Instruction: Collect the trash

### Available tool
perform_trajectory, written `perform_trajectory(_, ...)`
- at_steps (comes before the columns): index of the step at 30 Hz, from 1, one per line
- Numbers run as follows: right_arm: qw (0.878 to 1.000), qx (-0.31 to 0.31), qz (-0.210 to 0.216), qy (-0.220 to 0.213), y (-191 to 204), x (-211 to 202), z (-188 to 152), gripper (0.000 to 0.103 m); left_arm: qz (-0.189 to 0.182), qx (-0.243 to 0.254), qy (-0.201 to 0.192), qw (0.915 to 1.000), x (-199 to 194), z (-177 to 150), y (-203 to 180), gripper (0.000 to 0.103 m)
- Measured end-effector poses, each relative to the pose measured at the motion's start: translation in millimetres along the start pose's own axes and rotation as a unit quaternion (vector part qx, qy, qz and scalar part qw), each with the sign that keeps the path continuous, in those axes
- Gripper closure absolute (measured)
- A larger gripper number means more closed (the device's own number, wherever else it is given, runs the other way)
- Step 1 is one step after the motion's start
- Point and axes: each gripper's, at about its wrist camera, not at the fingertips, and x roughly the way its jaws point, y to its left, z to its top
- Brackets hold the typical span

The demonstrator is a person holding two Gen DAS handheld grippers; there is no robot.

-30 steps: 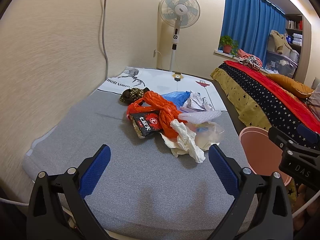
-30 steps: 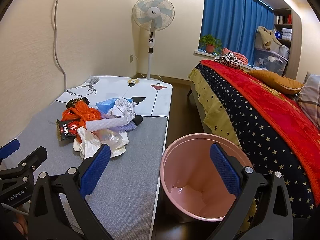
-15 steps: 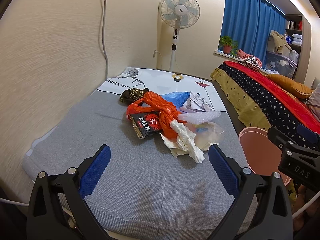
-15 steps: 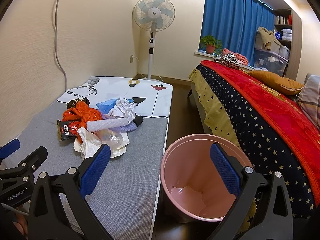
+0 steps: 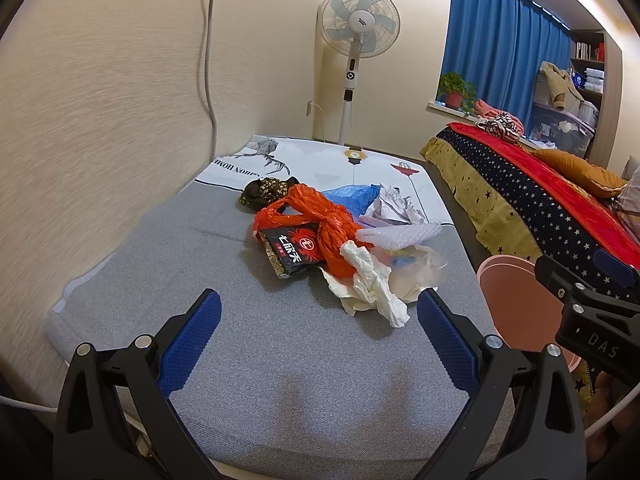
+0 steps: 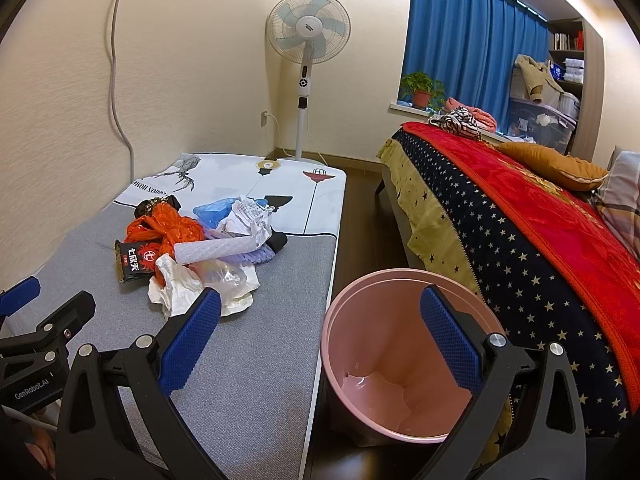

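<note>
A pile of trash lies on the grey mat (image 5: 160,264): an orange plastic bag (image 5: 328,224), a black snack packet (image 5: 294,250), crumpled white paper (image 5: 372,284), a clear bag (image 5: 416,268), a bubble-wrap roll (image 6: 218,249) and a blue bag (image 5: 352,196). A pink bin (image 6: 400,352) stands on the floor right of the mat. My left gripper (image 5: 318,328) is open and empty, short of the pile. My right gripper (image 6: 320,328) is open and empty above the bin's near left rim.
A bed (image 6: 540,232) with a red and starred cover runs along the right. A standing fan (image 5: 358,28) is at the far wall. A cable (image 5: 210,60) hangs down the left wall. A white printed mat (image 6: 288,184) lies beyond the pile.
</note>
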Motion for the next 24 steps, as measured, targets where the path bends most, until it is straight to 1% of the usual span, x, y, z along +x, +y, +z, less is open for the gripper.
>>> perform_trajectory(10, 1.000, 0.000, 0.001, 0.000, 0, 0, 0, 0.006, 0.000, 0.001, -0.001, 1.0000, 0, 0, -1, 0.008)
perform_trajectory(12, 1.000, 0.002, 0.004, 0.001, 0, 0, 0, 0.008, -0.001, 0.000, 0.000, 1.0000, 0, 0, 0, 0.009)
perform_trajectory(13, 1.000, 0.003, 0.008, 0.001, 0, 0, 0, 0.010, -0.004, -0.001, 0.001, 1.0000, 0, 1, -1, 0.011)
perform_trajectory(15, 1.000, 0.008, 0.015, 0.001, 0, 0, 1, 0.015, -0.009, -0.002, 0.003, 1.0000, 0, 1, -1, 0.018)
perform_trajectory(16, 1.000, 0.012, 0.018, 0.001, -1, 0, 2, 0.019, -0.011, -0.002, 0.004, 0.9999, 1, 2, -1, 0.020)
perform_trajectory(17, 1.000, 0.016, 0.021, 0.001, -1, 1, 2, 0.024, -0.013, -0.003, 0.006, 0.9999, 2, 2, -1, 0.027)
perform_trajectory(18, 0.999, 0.020, 0.025, 0.002, -2, 2, 3, 0.027, -0.015, -0.005, 0.007, 0.9999, 3, 3, 0, 0.032)
perform_trajectory(19, 0.999, 0.030, 0.034, 0.004, -4, 4, 4, 0.033, -0.016, -0.007, 0.009, 0.9998, 4, 3, 2, 0.035)
perform_trajectory(20, 0.998, 0.037, 0.041, 0.006, -7, 6, 3, 0.040, -0.018, -0.009, 0.011, 0.9997, 6, 4, 3, 0.042)
perform_trajectory(21, 0.997, 0.048, 0.054, 0.009, -9, 9, 4, 0.043, -0.020, -0.010, 0.013, 0.9997, 7, 4, 5, 0.047)
perform_trajectory(23, 0.996, 0.059, 0.069, 0.012, -11, 14, 4, 0.048, -0.020, -0.016, 0.015, 0.9996, 11, 7, 8, 0.052)
perform_trajectory(24, 0.995, 0.064, 0.078, 0.014, -11, 18, 5, 0.049, -0.019, -0.018, 0.016, 0.9995, 13, 8, 9, 0.055)
